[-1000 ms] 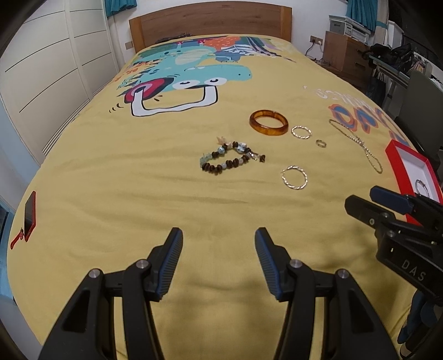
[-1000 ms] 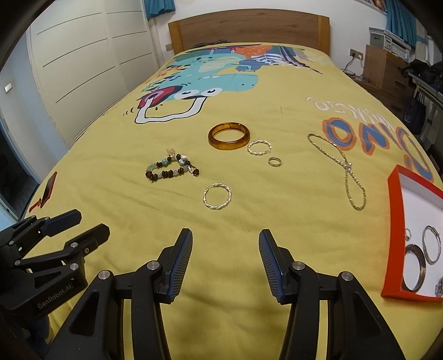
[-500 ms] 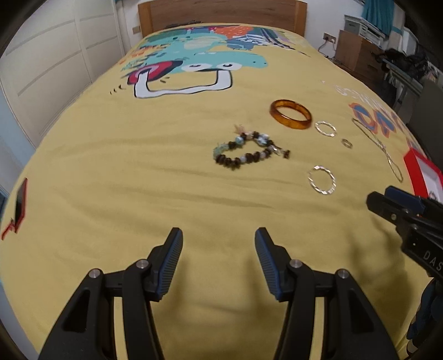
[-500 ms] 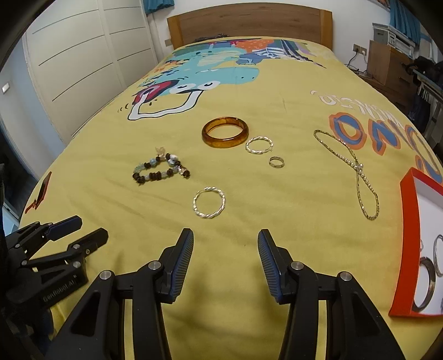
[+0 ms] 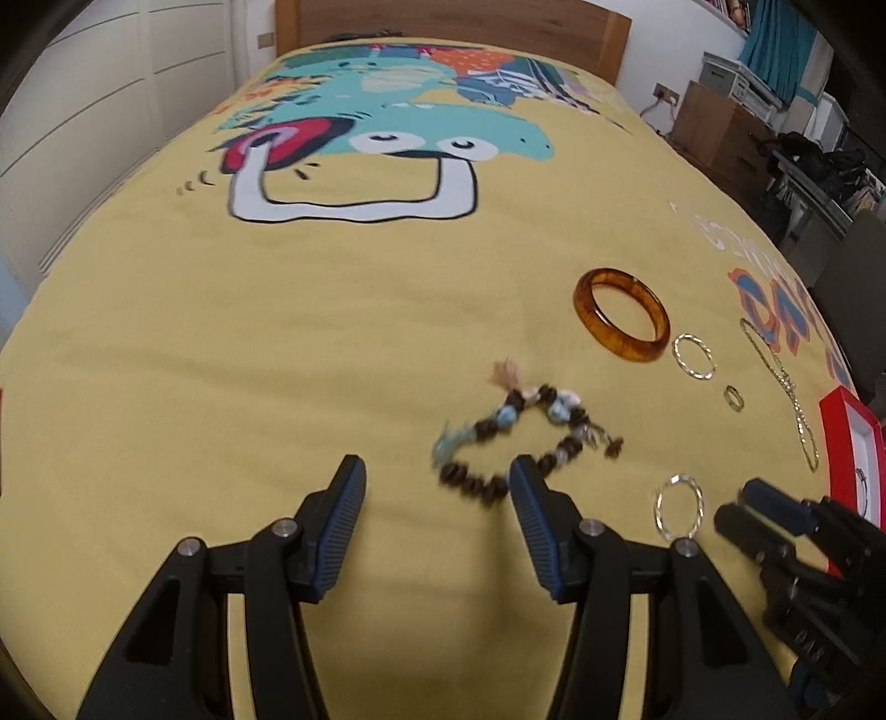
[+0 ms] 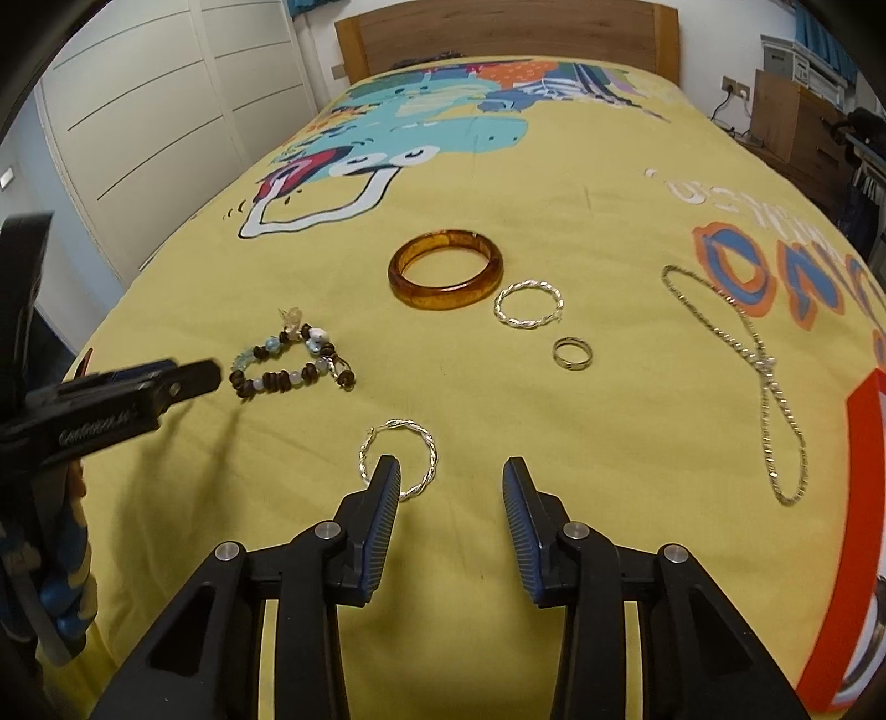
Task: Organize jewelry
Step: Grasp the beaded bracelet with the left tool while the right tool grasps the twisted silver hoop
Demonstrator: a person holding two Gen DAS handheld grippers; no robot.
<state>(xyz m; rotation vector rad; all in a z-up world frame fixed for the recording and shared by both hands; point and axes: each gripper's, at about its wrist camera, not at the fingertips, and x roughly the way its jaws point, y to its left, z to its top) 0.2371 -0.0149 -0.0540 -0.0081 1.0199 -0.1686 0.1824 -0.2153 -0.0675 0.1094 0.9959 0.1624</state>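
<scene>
A beaded bracelet [image 5: 515,437] of brown and pale blue beads lies on the yellow bedspread; it also shows in the right wrist view [image 6: 290,363]. My left gripper [image 5: 437,493] is open and empty, its right finger just short of the beads. My right gripper [image 6: 449,487] is open and empty, its left finger at the near rim of a twisted silver hoop [image 6: 400,459]. An amber bangle [image 6: 446,267], a second silver hoop [image 6: 528,303], a small ring [image 6: 573,353] and a silver chain [image 6: 758,365] lie farther out. A red jewelry box [image 6: 864,531] sits at the right.
The bed's wooden headboard [image 6: 509,33] is at the far end. White wardrobe doors [image 6: 138,111] line the left side. Cardboard boxes and furniture [image 5: 731,122] stand to the right of the bed.
Both grippers have moved forward over the bedspread. The left one has closed in on the beaded bracelet, the right one on the nearest silver hoop. Both stay open.
</scene>
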